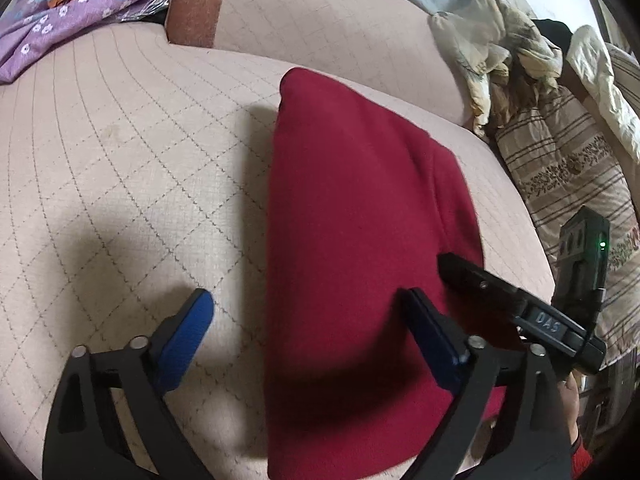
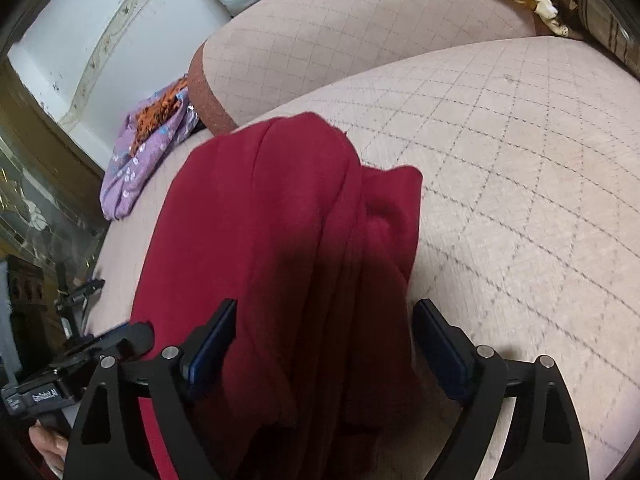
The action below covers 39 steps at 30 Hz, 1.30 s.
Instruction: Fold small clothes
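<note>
folded red garment lies mid-frame on the quilted beige sofa seat, bare cushion open to its left. left gripper and right gripper both spread wide, straddling its near edges.

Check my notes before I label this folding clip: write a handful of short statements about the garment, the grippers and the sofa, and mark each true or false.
1. The red garment lies on the quilted sofa seat. True.
2. The left gripper is clamped on the garment. False: its jaws are wide open, one over the seat, one over the cloth.
3. The right gripper is open, with the garment's folded edge between its fingers. True.
4. A purple flowered cloth lies on top of the red garment. False: it lies apart, at the far end of the sofa.
5. The red garment is spread flat in one layer. False: the right wrist view shows stacked folds.
</note>
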Each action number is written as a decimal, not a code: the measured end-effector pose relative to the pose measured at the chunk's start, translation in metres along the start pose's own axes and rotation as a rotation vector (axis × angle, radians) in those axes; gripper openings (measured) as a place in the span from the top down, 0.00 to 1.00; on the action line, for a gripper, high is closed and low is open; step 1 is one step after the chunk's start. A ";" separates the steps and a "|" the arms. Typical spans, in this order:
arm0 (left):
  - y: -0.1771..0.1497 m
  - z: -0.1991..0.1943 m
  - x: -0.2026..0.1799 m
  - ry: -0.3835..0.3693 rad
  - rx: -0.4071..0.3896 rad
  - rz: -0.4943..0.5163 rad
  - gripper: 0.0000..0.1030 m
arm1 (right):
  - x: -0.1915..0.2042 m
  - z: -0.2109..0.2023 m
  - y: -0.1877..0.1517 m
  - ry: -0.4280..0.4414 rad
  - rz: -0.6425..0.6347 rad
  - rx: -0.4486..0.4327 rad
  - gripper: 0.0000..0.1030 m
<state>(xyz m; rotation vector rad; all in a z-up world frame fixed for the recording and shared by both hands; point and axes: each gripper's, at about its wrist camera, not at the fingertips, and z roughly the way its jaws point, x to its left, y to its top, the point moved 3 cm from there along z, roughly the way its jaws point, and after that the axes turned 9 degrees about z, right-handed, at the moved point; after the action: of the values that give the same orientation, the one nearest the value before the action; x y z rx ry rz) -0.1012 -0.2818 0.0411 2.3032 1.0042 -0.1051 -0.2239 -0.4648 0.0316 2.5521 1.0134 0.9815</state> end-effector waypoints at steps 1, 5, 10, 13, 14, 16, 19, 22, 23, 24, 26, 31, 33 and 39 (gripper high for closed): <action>0.000 0.002 0.000 0.003 -0.002 0.002 0.01 | 0.000 0.001 0.001 0.004 0.001 -0.004 0.12; 0.002 0.010 -0.001 -0.004 0.007 0.010 0.00 | 0.006 0.007 0.001 0.004 -0.028 -0.022 0.09; 0.001 0.014 -0.004 -0.008 0.005 0.017 0.00 | 0.012 0.008 0.000 0.012 -0.062 -0.022 0.11; 0.002 0.016 -0.005 -0.008 0.003 0.022 0.00 | 0.012 0.007 -0.001 0.012 -0.075 -0.027 0.16; 0.002 0.016 -0.006 -0.009 0.001 0.024 0.00 | 0.013 0.006 -0.001 0.012 -0.077 -0.029 0.17; 0.002 0.017 -0.007 -0.009 -0.003 0.027 0.00 | 0.013 0.005 -0.001 0.012 -0.082 -0.033 0.19; 0.003 0.018 -0.009 -0.016 -0.006 0.032 0.00 | 0.014 0.004 -0.001 0.012 -0.087 -0.038 0.25; 0.001 0.018 -0.016 -0.056 -0.012 0.065 0.16 | 0.017 0.003 -0.001 0.011 -0.105 -0.046 0.33; 0.001 0.017 -0.021 -0.069 -0.009 0.082 0.23 | 0.019 0.002 -0.002 0.009 -0.115 -0.048 0.38; 0.001 0.015 -0.024 -0.052 -0.018 0.097 0.25 | 0.020 0.001 -0.002 0.004 -0.125 -0.050 0.42; 0.001 0.012 -0.026 -0.052 -0.025 0.112 0.31 | 0.025 -0.002 -0.003 -0.010 -0.150 -0.059 0.47; 0.002 -0.011 -0.029 -0.070 -0.032 0.102 0.49 | 0.036 -0.017 -0.004 0.014 -0.150 -0.074 0.56; -0.008 -0.033 -0.035 -0.078 -0.028 0.107 0.50 | 0.042 -0.027 -0.007 0.039 -0.154 -0.076 0.57; -0.057 -0.082 -0.038 -0.058 0.038 0.080 0.50 | 0.064 -0.065 -0.042 0.086 -0.175 0.018 0.58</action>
<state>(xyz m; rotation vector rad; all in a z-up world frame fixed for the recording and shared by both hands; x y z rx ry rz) -0.1808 -0.2300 0.0898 2.3576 0.8868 -0.1580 -0.2546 -0.3931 0.0951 2.4039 1.2497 1.0454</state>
